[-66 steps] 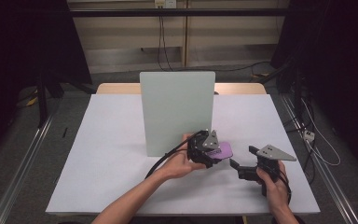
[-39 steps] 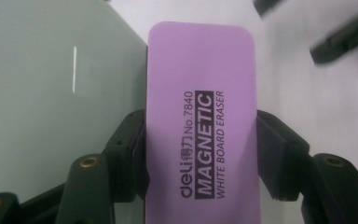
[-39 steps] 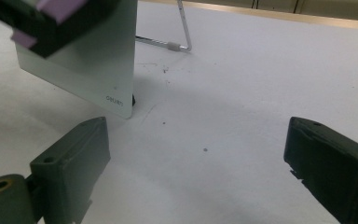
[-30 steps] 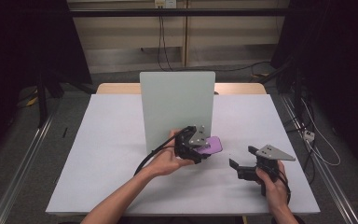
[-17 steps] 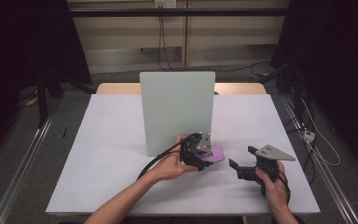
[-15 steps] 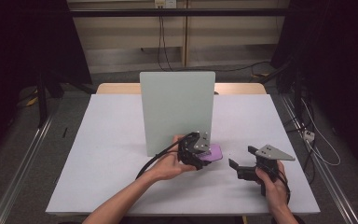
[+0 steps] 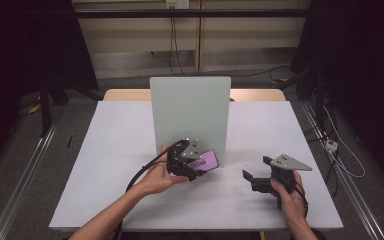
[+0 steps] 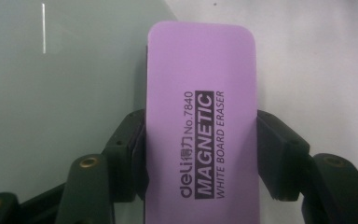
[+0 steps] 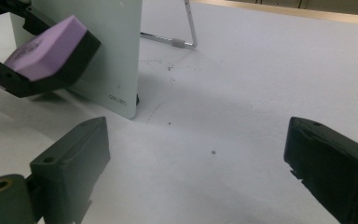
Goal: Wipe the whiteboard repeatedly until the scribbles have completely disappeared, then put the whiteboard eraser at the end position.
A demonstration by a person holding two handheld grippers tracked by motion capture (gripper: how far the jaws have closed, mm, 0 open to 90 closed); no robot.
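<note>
Holding a purple magnetic whiteboard eraser (image 8: 200,126) against the lower front of the upright whiteboard (image 7: 190,112).

Left gripper (image 7: 192,160) clamps the eraser by its long sides, near the board's bottom right corner. Right gripper (image 7: 257,172) rests on the white table (image 7: 105,165) well apart, jaws spread wide with nothing between them.

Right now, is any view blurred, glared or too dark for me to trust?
High view: table evenly lit, surroundings dark. Left gripper view: eraser print sharp; a thin glare streak on the whiteboard. Right gripper view: own jaws soft in the foreground, eraser and board edge fairly clear, shadow soft beside the board.
</note>
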